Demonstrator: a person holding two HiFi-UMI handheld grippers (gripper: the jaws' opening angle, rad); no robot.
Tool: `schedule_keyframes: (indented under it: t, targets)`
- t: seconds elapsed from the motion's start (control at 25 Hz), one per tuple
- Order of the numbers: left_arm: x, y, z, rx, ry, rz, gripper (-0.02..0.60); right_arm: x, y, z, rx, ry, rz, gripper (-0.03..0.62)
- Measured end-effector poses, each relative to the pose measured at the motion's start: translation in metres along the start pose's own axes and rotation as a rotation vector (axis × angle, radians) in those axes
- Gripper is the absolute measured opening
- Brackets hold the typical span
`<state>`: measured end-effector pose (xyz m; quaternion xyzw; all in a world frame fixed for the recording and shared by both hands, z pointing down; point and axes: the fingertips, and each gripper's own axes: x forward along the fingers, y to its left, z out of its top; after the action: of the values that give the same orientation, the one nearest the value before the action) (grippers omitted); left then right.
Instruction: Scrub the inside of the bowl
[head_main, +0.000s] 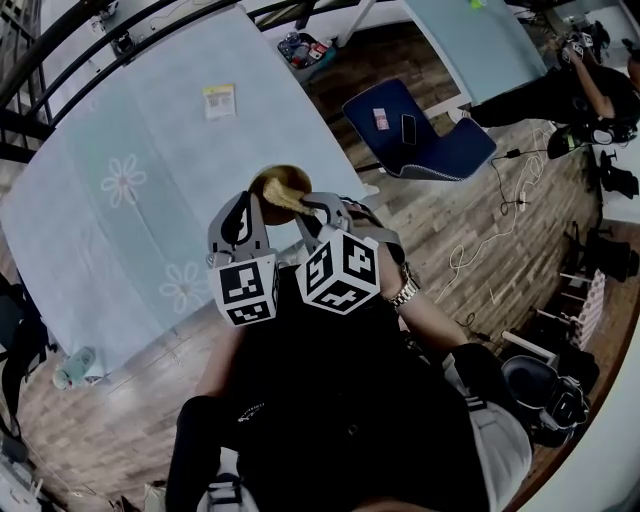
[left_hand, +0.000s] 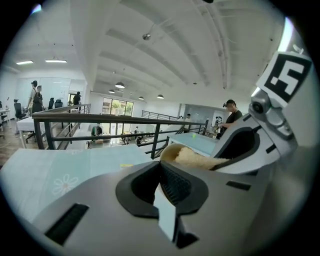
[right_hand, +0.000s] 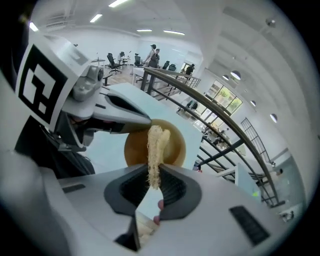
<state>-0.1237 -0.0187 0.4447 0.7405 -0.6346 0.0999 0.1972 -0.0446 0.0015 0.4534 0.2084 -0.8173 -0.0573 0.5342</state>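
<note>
Right gripper (right_hand: 152, 176) is clamped on a cream fibrous scrubber (right_hand: 154, 145). The strip stands up from between the jaws, and its upper end lies across the inside of the bowl (right_hand: 172, 147). The bowl is tan and tilted so its open side faces the right gripper view.

Left gripper (left_hand: 161, 167) has its jaws pressed together at the tips, on the near rim of the bowl (left_hand: 169, 149), and only a thin wedge of gap shows lower down. From that view we see the scrubber (left_hand: 194, 158) lying in the bowl just past the jaw tips, with the right gripper (left_hand: 220, 165) coming in from the right of the frame.

In the head view both grippers sit at frame centre, side by side with their marker cubes almost touching. The left gripper (head_main: 252, 205) is at the bowl's left rim. The right gripper (head_main: 306, 208) is at the bowl's lower right, with the scrubber (head_main: 285, 199) poking into the bowl (head_main: 270, 180).

The bowl shows over the right-hand edge of the counter (head_main: 130, 150), which has a pale blue flower-print cover. We can't tell if it touches the counter. A yellow note (head_main: 219, 100) lies on the counter further up the frame. A blue chair (head_main: 425, 145) stands on the wood floor (head_main: 470, 240) at the upper right, well apart from the bowl.
</note>
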Motion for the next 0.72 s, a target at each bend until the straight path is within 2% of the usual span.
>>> schedule_keyframes:
  t: [0.12,0.24,0.4,0.56,0.64,0.72]
  targets:
    - [0.0,0.0,-0.002,0.003,0.007,0.005,0.02,0.003,-0.016,0.002,0.031,0.014,-0.071,0.049]
    - [-0.003,-0.003,0.004,0.013,-0.009,-0.001,0.02,0.01,-0.013,0.0,0.028,0.063,-0.076,0.049]
    - [0.001,-0.005,0.0,-0.006,0.006,0.002,0.02,0.021,-0.002,-0.008,-0.008,0.123,-0.013,0.049]
    - [0.003,-0.003,-0.003,-0.006,0.016,0.006,0.02,0.026,0.015,-0.013,-0.017,0.136,0.075,0.049]
    - [0.005,-0.003,-0.004,-0.013,0.015,0.001,0.02,0.027,0.024,-0.012,0.007,0.116,0.118,0.049]
    - [0.008,-0.003,-0.005,-0.037,0.016,-0.009,0.02,0.028,0.031,-0.007,0.076,0.074,0.163,0.049]
